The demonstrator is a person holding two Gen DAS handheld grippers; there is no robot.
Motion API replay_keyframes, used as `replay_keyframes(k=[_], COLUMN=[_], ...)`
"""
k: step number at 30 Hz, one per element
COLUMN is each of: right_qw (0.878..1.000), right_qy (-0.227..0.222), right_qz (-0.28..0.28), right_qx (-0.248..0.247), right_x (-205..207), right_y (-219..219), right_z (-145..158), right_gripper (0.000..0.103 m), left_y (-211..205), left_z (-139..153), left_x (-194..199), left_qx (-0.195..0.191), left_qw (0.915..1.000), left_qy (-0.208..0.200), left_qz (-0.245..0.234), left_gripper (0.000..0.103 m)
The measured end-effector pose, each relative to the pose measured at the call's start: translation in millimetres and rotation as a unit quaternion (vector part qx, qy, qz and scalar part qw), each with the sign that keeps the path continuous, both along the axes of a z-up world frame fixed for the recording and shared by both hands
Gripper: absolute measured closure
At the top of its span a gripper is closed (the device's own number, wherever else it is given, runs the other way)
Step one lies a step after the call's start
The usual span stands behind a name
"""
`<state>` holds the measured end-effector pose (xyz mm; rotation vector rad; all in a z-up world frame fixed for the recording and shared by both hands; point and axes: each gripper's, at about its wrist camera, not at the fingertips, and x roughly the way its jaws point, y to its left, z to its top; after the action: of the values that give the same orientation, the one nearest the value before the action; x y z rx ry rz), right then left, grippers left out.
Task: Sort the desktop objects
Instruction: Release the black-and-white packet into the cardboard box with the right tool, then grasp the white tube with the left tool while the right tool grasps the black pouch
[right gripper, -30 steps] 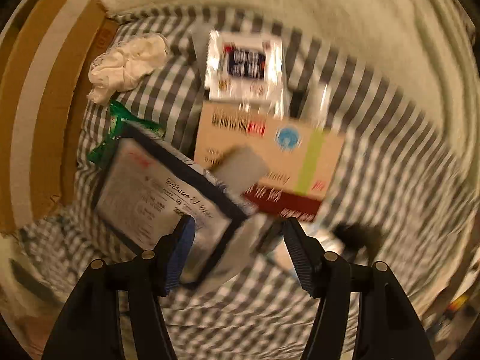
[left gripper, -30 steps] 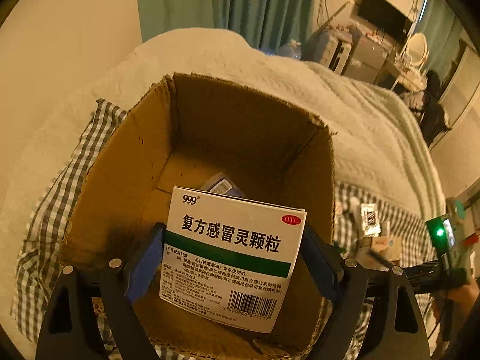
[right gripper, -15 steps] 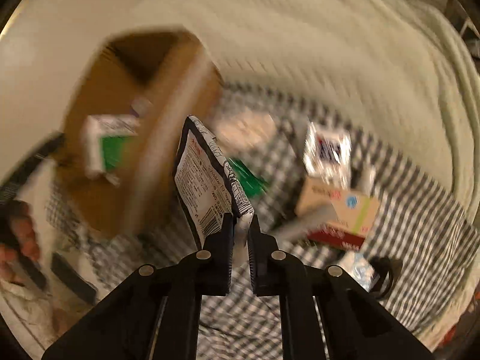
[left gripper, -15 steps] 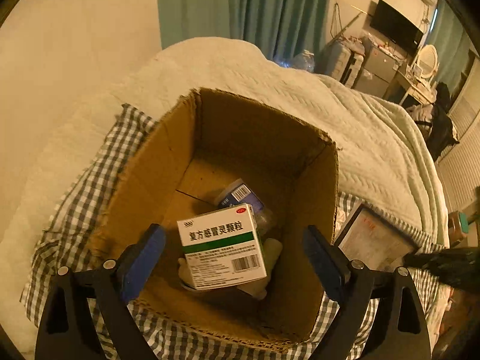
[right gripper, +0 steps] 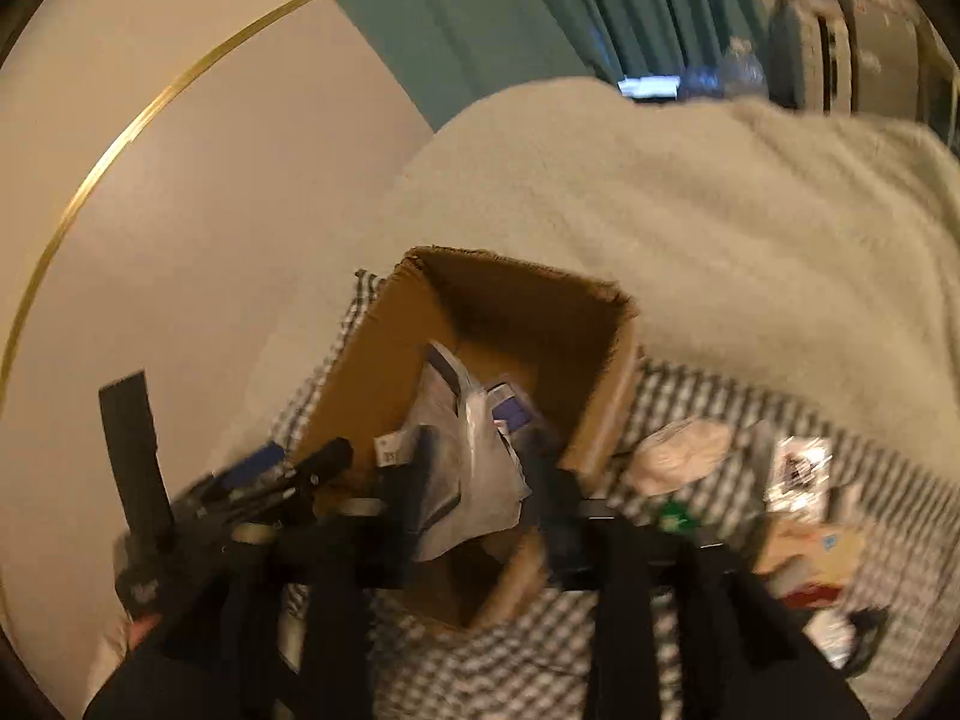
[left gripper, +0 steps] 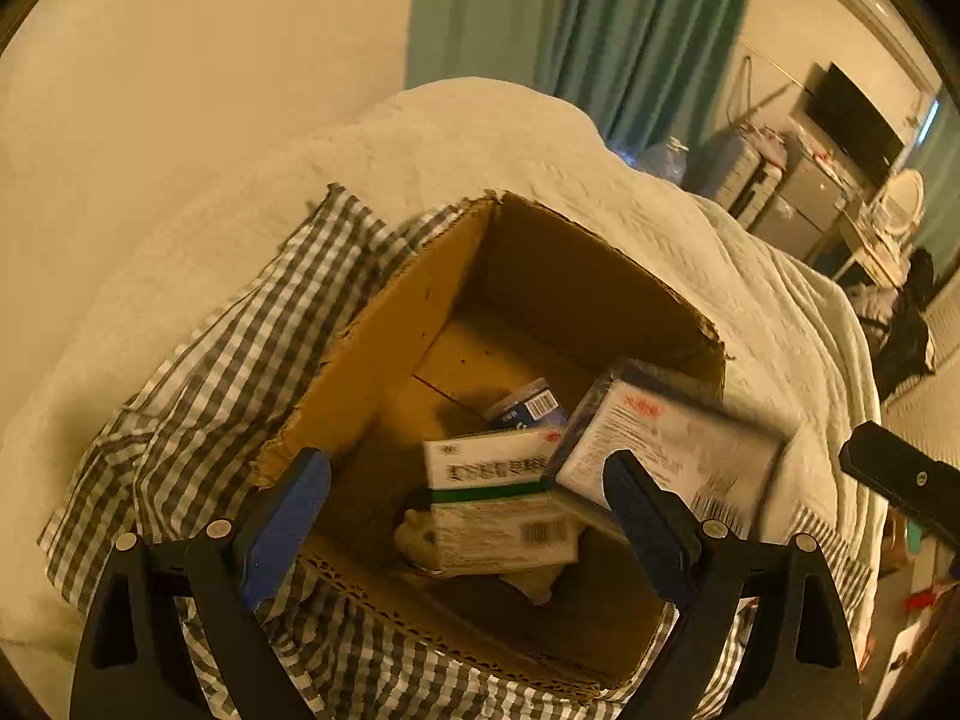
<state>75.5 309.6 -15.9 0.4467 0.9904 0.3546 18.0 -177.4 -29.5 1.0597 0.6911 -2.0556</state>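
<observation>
The left gripper (left gripper: pixel 465 516) points steeply down, its blue pads (left gripper: pixel 288 516) spread wide at seven and five o'clock, gripping nothing. The right gripper (right gripper: pixel 480 480), blurred, has just been opening, jaws now parted at six o'clock.

So the whole setup sits on a bed (left gripper: pixel 690 228) with a pale fuzzy blanket (right gripper: pixel 690 210) over it. On top of that lies a grey-and-white checked cloth (left gripper: pixel 228 372), rumpled, running under and to the left of the left fingers (left gripper: pixel 288 516). An open cardboard box (left gripper: pixel 384 348) stands on the cloth, right ahead of those fingers. In the right wrist view, loose stuff lies on the cloth right of the fingers: a crumpled white wad (right gripper: pixel 681 456), a small shiny packet (right gripper: pixel 801 471), a flat tan carton (right gripper: pixel 822 552).
</observation>
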Motion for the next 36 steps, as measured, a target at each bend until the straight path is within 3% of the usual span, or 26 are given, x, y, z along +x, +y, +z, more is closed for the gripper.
replay_keyframes(k=[3, 7, 11, 17, 22, 26, 31, 36], right_qw=[1.000, 0.997, 0.991, 0.984, 0.971, 0.964, 0.959, 0.956], right_qy=[0.002, -0.017, -0.009, 0.025, 0.060, 0.111, 0.157, 0.191], right_qz=[0.001, -0.004, -0.023, -0.040, -0.020, -0.006, -0.013, -0.012], right_qx=[-0.009, -0.079, -0.129, -0.174, -0.230, -0.241, -0.236, -0.223], right_x=[0.8, -16.5, -38.1, -68.9, -103.2, -122.1, -132.5, -131.2], right_y=[-4.3, -32.5, -78.2, -143.4, -179.7, -207.9, -230.5, -248.2], right_z=[-2.0, 2.4, -3.6, -22.1, -52.4, -93.6, -141.5, -178.5], right_gripper=[0.061, 0.061, 0.061, 0.060, 0.056, 0.056, 0.056, 0.056], left_y=[3.1, 26.5, 74.6, 152.4, 218.0, 255.1, 276.8, 278.2], left_z=[2.1, 7.2, 9.8, -3.2, -38.2, -77.3, -116.7, -149.4], left_x=[-0.1, -12.3, -36.2, -66.1, -93.3, -119.6, -145.0, -153.2], left_qx=[0.001, -0.015, -0.034, -0.016, -0.010, -0.041, -0.066, -0.060], left_qw=[1.0000, 0.9996, 0.9959, 0.9881, 0.9782, 0.9643, 0.9469, 0.9423], left_qy=[0.004, 0.004, 0.000, 0.019, 0.013, -0.045, -0.083, -0.109], left_qz=[0.004, -0.023, -0.084, -0.152, -0.207, -0.258, -0.304, -0.311], left_gripper=[0.008, 0.008, 0.008, 0.008, 0.008, 0.008, 0.008, 0.011])
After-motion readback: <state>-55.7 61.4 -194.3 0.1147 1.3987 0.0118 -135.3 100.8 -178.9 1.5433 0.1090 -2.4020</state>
